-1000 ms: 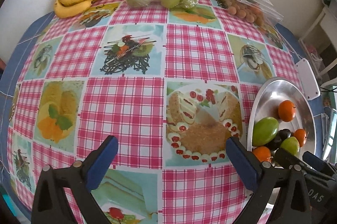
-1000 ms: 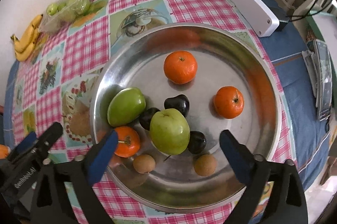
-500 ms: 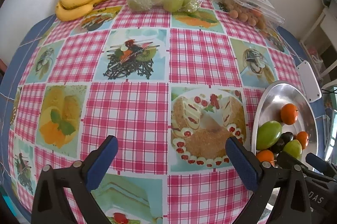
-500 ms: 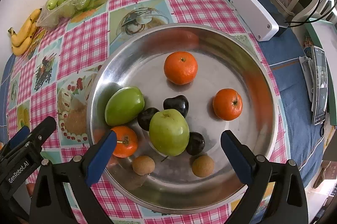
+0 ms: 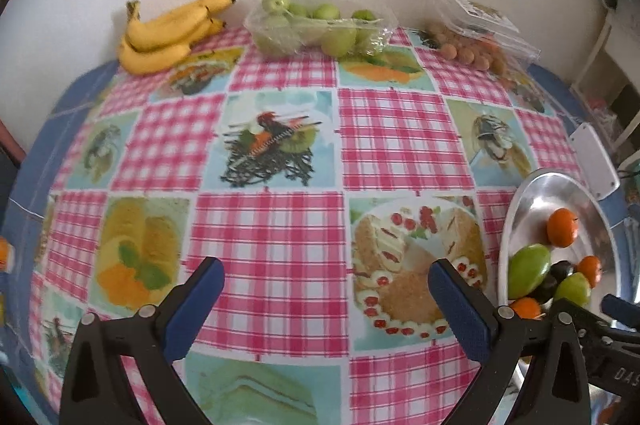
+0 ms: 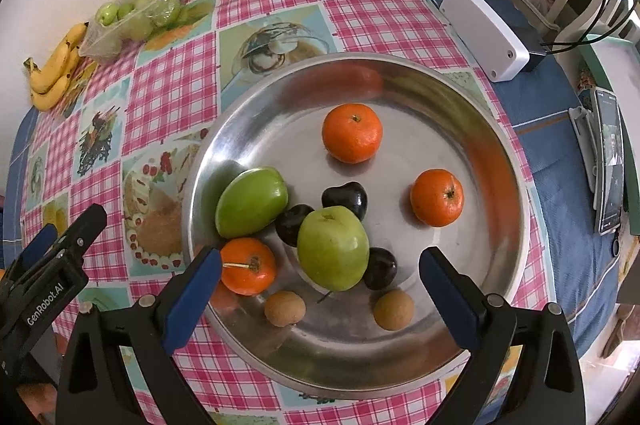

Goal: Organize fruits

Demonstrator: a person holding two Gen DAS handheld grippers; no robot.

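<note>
A round steel tray [image 6: 400,73] holds three oranges [image 6: 352,138], two green fruits [image 6: 333,252], dark plums [image 6: 345,198] and two small brown fruits [image 6: 285,308]. My right gripper [image 6: 320,289] is open and empty, hovering over the tray's near side. My left gripper [image 5: 326,299] is open and empty above the checked tablecloth, left of the tray [image 5: 536,193]. Bananas [image 5: 168,33], a bag of green fruits [image 5: 316,27] and a clear box of brown fruits [image 5: 476,43] lie along the far wall.
A white box [image 6: 484,31] with a cable sits right of the tray, a phone [image 6: 608,161] further right on the blue cloth. The left gripper's body [image 6: 44,273] shows at the right wrist view's left edge. The wall closes the table's far side.
Both grippers have pulled back and risen a little, so the table and tray look farther off. Both stay open and empty. The fruits have not moved.
</note>
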